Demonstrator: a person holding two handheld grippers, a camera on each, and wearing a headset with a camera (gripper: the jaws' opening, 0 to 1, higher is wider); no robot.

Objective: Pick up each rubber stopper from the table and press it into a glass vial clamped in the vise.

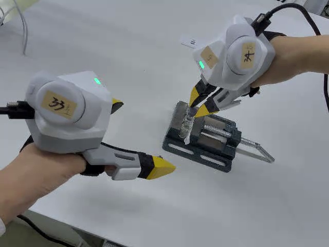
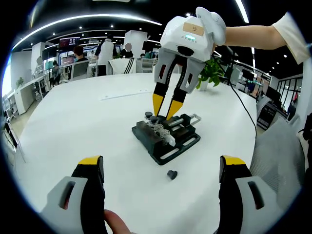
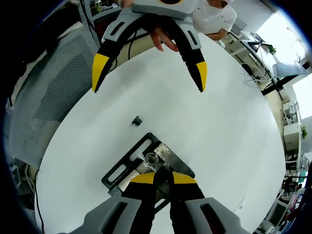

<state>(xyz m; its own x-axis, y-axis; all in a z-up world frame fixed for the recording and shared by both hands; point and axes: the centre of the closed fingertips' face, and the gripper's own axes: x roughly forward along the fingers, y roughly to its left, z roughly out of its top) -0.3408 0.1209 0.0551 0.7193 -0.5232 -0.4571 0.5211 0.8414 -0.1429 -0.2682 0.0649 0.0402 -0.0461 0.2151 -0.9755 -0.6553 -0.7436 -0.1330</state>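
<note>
Right gripper (image 3: 163, 178) is directly above the vise (image 1: 226, 135), jaws pointing down at it. The jaws are almost together, pinched on a small dark rubber stopper (image 3: 164, 173) at the yellow tips, right over the clamped vials. Which way up the held stopper sits can't be made out, it's mostly hidden by the tips. Glass vials (image 1: 186, 126) stand upright between the vise's jaws with long axis vertical and mouths up. In the right gripper view one open round mouth shows just ahead of the tips. The vials form a short row along the clamp faces, crosswise to the screw. In the left gripper view the vials at the far end of the row have dark tops. The vise lies flat on the white table (image 1: 103, 46). Its long axis follows the screw, and the handle (image 1: 257, 149) sticks out at the end away from the left gripper (image 2: 162, 162). Left gripper is well off to the side of the vise, above the table, level and aimed toward the vise, jaws wide apart with nothing between them. A loose stopper (image 2: 171, 174) lies on the table near the vise, on the side facing the left gripper, touching neither. It is too small to tell which end is up.
</note>
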